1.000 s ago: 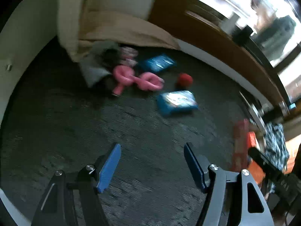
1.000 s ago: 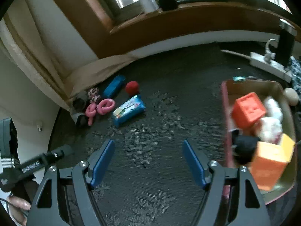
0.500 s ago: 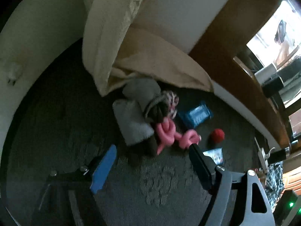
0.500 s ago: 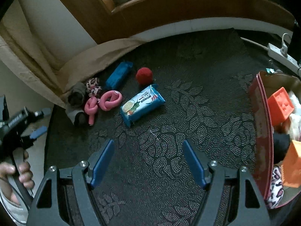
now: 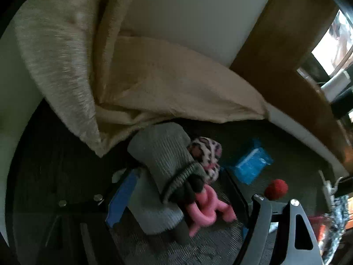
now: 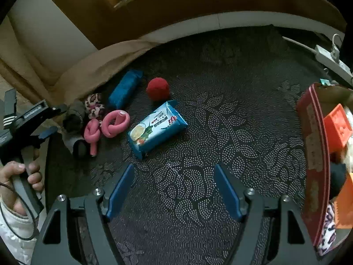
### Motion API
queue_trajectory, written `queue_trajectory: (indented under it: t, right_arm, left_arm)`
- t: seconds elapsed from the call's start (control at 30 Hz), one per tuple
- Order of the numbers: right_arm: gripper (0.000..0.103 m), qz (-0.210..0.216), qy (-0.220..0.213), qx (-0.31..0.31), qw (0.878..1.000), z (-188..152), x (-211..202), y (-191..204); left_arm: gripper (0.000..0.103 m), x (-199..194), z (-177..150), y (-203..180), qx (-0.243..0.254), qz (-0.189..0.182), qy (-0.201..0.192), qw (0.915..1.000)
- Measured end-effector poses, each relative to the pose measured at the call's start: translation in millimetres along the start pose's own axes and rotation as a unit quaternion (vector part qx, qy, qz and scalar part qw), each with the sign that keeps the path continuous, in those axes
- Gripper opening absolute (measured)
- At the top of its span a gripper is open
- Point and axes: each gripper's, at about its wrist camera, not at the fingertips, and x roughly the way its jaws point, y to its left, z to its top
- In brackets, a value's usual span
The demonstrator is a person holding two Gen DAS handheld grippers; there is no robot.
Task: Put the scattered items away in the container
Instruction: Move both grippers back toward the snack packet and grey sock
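Left wrist view: a grey ribbed sock (image 5: 161, 161) with a dark cuff lies on the dark carpet (image 5: 55, 165), at the hem of a beige curtain (image 5: 154, 84). A leopard-print bundle (image 5: 206, 152) touches its far side; a pink looped toy (image 5: 205, 207) lies against the cuff. Further off, a blue packet (image 5: 251, 163) and a red ball (image 5: 276, 188). The left gripper (image 5: 176, 198) sits low over the pile, jaws spread wide, the sock and pink toy between the blue pads (image 5: 121, 196); contact with either cannot be made out.

Right wrist view: a blue-and-white snack pack (image 6: 156, 129) lies mid-carpet, the red ball (image 6: 157, 88) just behind it, a blue packet (image 6: 124, 89) to that ball's left. The red-walled container (image 6: 312, 145) stands at the right edge, already holding orange blocks (image 6: 336, 128). The right gripper (image 6: 174, 190) hangs above bare carpet, jaws wide apart, gripping nothing. At far left a hand (image 6: 22, 174) grasps the other tool's handle.
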Motion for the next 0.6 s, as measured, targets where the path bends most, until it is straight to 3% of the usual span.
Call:
queue_trajectory:
  t: [0.1, 0.17, 0.2, 0.27, 0.33, 0.6]
  right_arm:
    - [0.078, 0.000, 0.006, -0.001, 1.000, 3, 8, 0]
    - [0.078, 0.000, 0.009, -0.003, 1.000, 5, 14, 1]
    - [0.078, 0.003, 0.012, -0.001, 1.000, 7, 17, 2]
    - [0.078, 0.013, 0.018, 0.007, 1.000, 11, 24, 2]
    - [0.078, 0.022, 0.024, 0.014, 0.999, 14, 30, 3]
    - [0.078, 0.061, 0.048, 0.045, 0.996, 30, 57, 5]
  left_arm:
    - [0.080, 14, 3, -1, 0.018, 0.019, 0.003, 0.9997]
    - [0.055, 20, 3, 1, 0.020, 0.009, 0.008, 0.9997]
    - [0.053, 20, 2, 3, 0.019, 0.006, 0.007, 0.9998]
    - [0.037, 18, 2, 6, 0.015, 0.000, 0.002, 0.9999]
    - [0.031, 14, 1, 9, 0.010, -0.007, -0.006, 0.9999]
    - [0.028, -24, -10, 15, 0.003, -0.031, -0.034, 0.9989]
